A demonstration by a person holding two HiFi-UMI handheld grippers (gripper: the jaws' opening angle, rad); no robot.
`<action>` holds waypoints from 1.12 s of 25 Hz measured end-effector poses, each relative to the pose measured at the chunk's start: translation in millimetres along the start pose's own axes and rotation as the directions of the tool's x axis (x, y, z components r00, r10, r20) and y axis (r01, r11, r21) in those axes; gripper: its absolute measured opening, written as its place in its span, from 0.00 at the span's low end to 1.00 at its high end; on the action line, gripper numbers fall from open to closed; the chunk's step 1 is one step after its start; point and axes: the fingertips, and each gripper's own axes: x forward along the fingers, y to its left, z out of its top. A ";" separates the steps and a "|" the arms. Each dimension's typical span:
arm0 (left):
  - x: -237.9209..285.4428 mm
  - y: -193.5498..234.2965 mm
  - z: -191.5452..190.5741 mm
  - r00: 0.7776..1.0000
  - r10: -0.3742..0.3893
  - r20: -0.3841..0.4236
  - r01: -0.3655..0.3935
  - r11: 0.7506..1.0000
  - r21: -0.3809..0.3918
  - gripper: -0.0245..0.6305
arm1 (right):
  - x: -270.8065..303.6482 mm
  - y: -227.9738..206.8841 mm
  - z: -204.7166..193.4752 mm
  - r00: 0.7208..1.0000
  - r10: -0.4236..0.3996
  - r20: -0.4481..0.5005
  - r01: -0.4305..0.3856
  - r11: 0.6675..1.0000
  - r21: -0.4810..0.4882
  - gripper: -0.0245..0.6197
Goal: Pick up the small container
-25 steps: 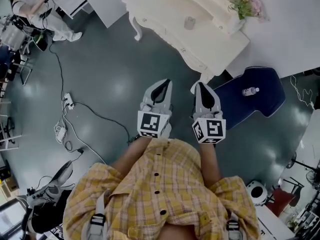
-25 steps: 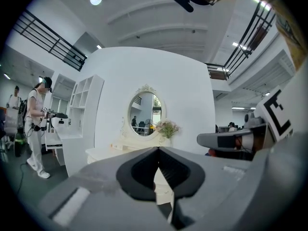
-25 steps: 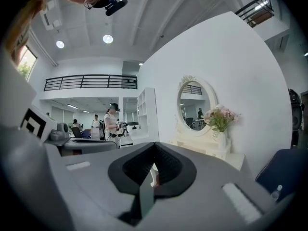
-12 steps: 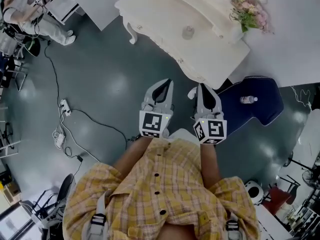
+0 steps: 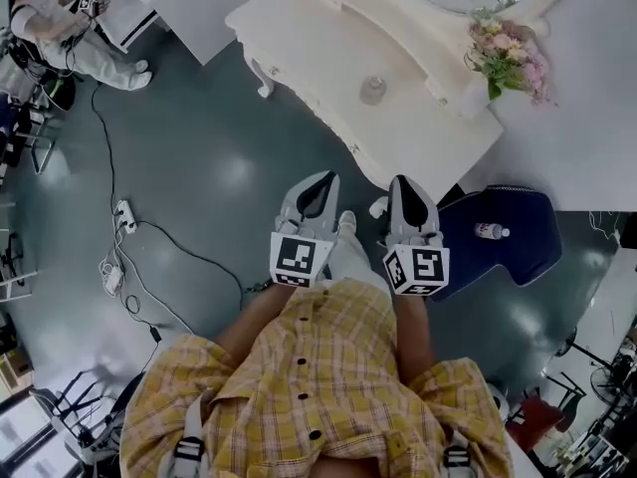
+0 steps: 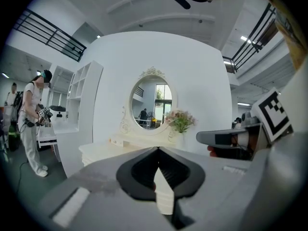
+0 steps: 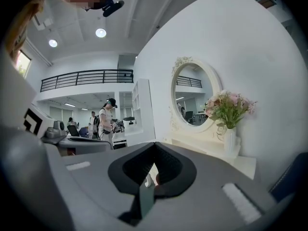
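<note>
The small clear container (image 5: pixel 372 90) stands on the white dressing table (image 5: pixel 318 38), near the middle of its top. Both grippers hang side by side above the dark floor, short of the table's front edge. My left gripper (image 5: pixel 319 178) is shut and empty, its jaws meeting at the tip (image 6: pixel 157 148). My right gripper (image 5: pixel 401 180) is also shut with nothing in it (image 7: pixel 154 144). The container does not show in either gripper view, where the jaws cover the table's top.
A vase of pink flowers (image 5: pixel 508 53) stands at the table's right end below an oval mirror (image 6: pixel 154 102). A navy chair (image 5: pixel 518 252) carrying a bottle (image 5: pixel 490 231) stands right of the grippers. Cables and a power strip (image 5: pixel 122 213) lie on the floor at left. A person (image 5: pixel 60 23) stands far left.
The table and container have slid lower and closer in the head view as the person moved forward. Both grippers stay shut and side by side.
</note>
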 end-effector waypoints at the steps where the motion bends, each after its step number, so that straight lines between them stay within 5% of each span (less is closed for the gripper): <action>1: 9.7 1.5 1.5 1.000 0.004 -0.001 -0.004 1.000 0.002 0.04 | 7.8 -6.1 2.6 1.000 0.006 0.001 -0.006 1.000 -0.005 0.04; 8: 73.7 6.6 2.6 0.999 0.021 -0.032 -0.021 1.000 0.004 0.04 | 50.7 -44.9 6.2 0.998 0.050 -0.025 -0.051 0.998 -0.025 0.04; 28: 187.5 24.1 -69.9 0.972 0.071 -0.222 -0.078 0.997 -0.023 0.06 | 121.0 -106.7 -47.4 0.985 0.129 -0.115 -0.122 0.990 0.064 0.04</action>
